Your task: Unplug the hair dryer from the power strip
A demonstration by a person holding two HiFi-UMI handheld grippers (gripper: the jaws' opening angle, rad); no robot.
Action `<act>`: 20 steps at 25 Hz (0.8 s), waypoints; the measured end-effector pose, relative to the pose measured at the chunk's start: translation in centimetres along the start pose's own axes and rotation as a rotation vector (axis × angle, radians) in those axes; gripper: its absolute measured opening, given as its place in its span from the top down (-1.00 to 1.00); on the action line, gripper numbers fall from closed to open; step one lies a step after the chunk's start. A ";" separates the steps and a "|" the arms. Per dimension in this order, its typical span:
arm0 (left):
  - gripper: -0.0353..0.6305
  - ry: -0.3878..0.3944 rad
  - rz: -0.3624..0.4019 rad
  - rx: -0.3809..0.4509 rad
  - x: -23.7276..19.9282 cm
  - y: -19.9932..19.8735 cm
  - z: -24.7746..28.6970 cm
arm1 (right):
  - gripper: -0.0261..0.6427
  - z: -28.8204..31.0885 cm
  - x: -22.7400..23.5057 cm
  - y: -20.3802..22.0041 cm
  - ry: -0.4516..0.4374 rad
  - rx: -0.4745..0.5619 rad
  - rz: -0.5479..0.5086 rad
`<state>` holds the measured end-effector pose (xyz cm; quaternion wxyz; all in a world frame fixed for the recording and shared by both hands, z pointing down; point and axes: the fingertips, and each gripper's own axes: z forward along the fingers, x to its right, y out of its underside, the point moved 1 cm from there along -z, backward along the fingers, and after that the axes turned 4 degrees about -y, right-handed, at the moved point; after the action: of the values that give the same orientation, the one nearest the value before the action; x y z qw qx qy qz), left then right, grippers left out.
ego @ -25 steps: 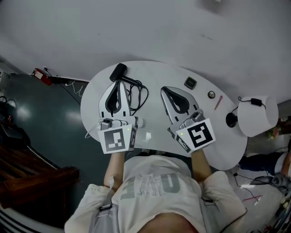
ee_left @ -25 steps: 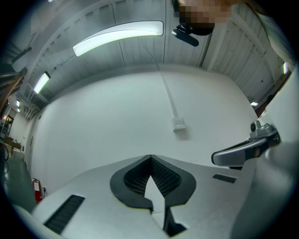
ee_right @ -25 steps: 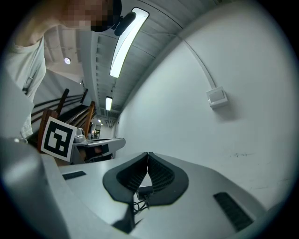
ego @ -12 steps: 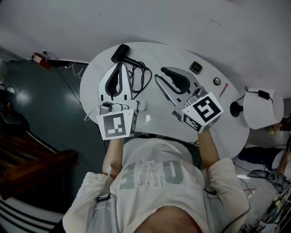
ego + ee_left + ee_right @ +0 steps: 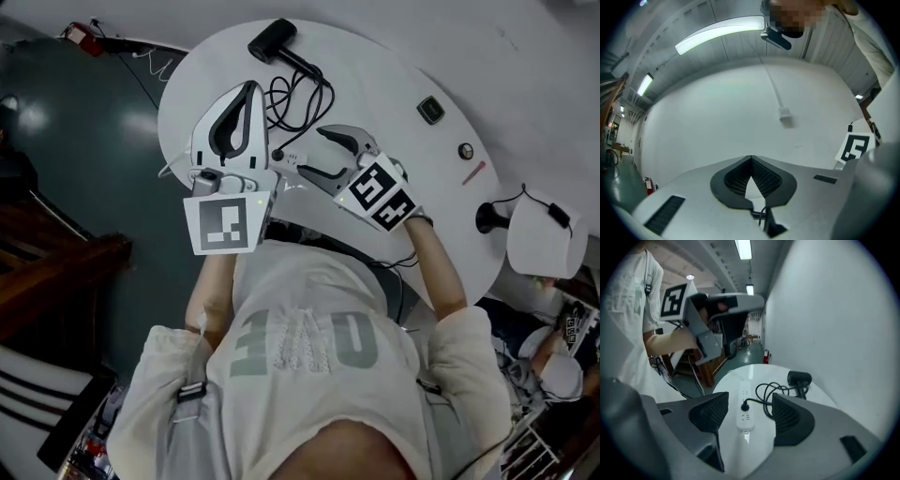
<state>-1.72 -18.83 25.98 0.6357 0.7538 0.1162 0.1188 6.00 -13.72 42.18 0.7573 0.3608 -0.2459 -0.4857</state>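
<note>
Bench point(image 5: 394, 141): white, rounded; it carries all the things below.
Dryer point(image 5: 272, 39): one, black, lying at the far edge of the bench, well apart from both tools.
Cord point(image 5: 300, 98): one, black, in loose loops between the dryer and the strip.
Strip point(image 5: 746, 411): one, white, flat on the bench near the person; in the head view the left tool covers a part of it.
Plug point(image 5: 745, 406): one, black, sitting in the strip, not yet pulled out.
Right tool point(image 5: 309, 152): its jaws have just been opening and now stand wide. In the right gripper view the strip with the plug lies in the gap between them, and the pads touch neither.
Left tool point(image 5: 251, 86): jaws closed together with nothing between them, over the left part of the bench.
In the way: the cord loops lie just beside the plug, on the side of the right jaw in the right gripper view.
Small things: three, on the right part of the bench, well apart from the strip: a dark square thing point(image 5: 430, 110), a round thing point(image 5: 466, 150) and a pink pen point(image 5: 473, 172).
Lamp point(image 5: 544, 246): one, with a white shade, at the right end of the bench.
Tools counted: two.
</note>
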 end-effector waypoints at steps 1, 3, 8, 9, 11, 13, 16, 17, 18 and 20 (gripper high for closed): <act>0.85 -0.009 -0.004 -0.006 -0.2 0.3 -0.3 | 0.09 1.0 -0.2 1.1 -0.020 -0.038 0.010; 0.85 -0.023 -0.007 -0.017 -0.6 0.9 -0.7 | 0.09 2.8 -0.4 3.3 -0.047 -0.108 0.032; 0.85 -0.053 -0.014 -0.062 -1.8 3.0 -1.4 | 0.10 6.7 -0.6 8.3 -0.073 -0.275 0.045; 0.85 -0.059 -0.015 -0.066 -2.0 3.3 -1.5 | 0.10 7.3 -0.5 9.1 -0.069 -0.299 0.043; 0.85 -0.069 -0.015 -0.075 -2.4 4.0 -1.7 | 0.10 8.5 -0.3 10.3 -0.064 -0.333 0.043; 0.85 -0.080 -0.017 -0.089 -2.7 4.6 -2.0 | 0.10 9.3 -0.5 11.1 -0.070 -0.358 0.053; 0.85 -0.096 -0.027 -0.110 -3.0 5.4 -2.4 | 0.10 10.1 -0.6 11.3 -0.063 -0.379 0.053; 0.85 -0.099 -0.028 -0.116 -3.0 5.5 -2.5 | 0.13 10.2 -0.5 11.3 -0.054 -0.386 0.044; 0.85 -0.100 -0.026 -0.120 -3.0 5.7 -2.6 | 0.22 10.3 -0.4 11.3 -0.045 -0.394 0.033; 0.85 -0.098 -0.020 -0.123 -3.0 6.0 -2.7 | 0.23 10.4 -0.3 11.2 -0.031 -0.407 0.020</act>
<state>-5.32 -18.28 32.22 0.6871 0.7169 0.0850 0.0822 4.63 -13.67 57.44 0.8154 0.1901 -0.1578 -0.5236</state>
